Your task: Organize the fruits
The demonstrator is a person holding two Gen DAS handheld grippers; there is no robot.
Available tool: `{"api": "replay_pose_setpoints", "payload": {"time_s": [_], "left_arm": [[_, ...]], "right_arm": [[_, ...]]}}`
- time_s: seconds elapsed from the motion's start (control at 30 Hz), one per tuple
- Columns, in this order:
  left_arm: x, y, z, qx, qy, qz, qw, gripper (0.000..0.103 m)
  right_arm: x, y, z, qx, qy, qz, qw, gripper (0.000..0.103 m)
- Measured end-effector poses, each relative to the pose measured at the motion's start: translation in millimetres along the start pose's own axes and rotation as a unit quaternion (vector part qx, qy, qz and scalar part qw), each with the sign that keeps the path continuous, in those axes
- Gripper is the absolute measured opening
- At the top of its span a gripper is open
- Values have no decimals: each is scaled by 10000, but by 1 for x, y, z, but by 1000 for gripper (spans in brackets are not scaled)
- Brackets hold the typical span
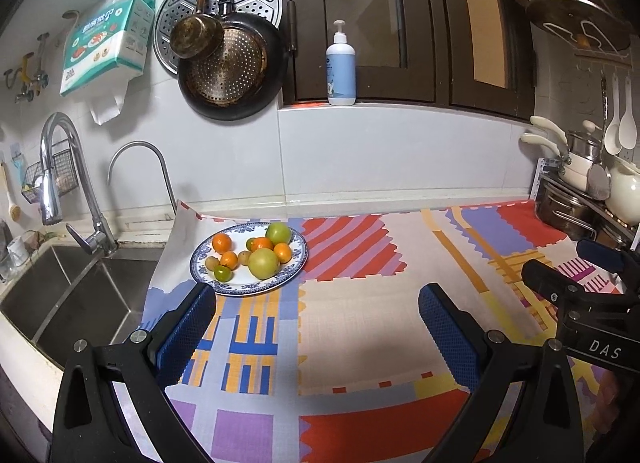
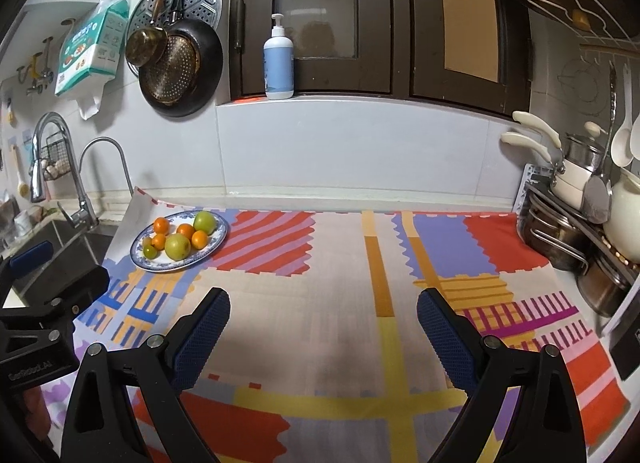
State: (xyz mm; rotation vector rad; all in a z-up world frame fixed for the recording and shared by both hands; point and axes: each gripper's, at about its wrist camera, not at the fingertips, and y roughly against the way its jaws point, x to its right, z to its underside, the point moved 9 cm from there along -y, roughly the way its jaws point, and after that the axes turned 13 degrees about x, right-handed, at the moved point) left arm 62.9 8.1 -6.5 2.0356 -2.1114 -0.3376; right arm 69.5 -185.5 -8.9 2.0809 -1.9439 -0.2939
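Observation:
A blue-and-white patterned plate (image 1: 294, 265) stands on the colourful cloth at the far left, by the sink. It holds several small oranges (image 1: 221, 243), two big green fruits (image 1: 264, 263) and a few small green ones. It also shows in the right wrist view (image 2: 218, 243). My left gripper (image 1: 318, 305) is open and empty, its left finger just short of the plate's near rim. My right gripper (image 2: 323, 309) is open and empty over the cloth's middle, well right of the plate. Each gripper shows at the edge of the other's view.
A steel sink (image 1: 60, 295) with two taps lies left of the plate. Pots, pans and a white kettle (image 2: 624, 219) crowd a rack at the right edge. Pans hang on the tiled wall; a pump bottle (image 1: 341, 67) stands on the window sill.

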Motion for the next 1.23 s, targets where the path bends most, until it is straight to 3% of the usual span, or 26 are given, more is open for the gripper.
{"api": "replay_pose_setpoints", "payload": {"time_s": [1.23], "left_arm": [[4, -13, 2, -85, -45, 27, 10000, 103]], "right_arm": [[2, -8, 5, -127, -2, -2, 9999, 95]]}}
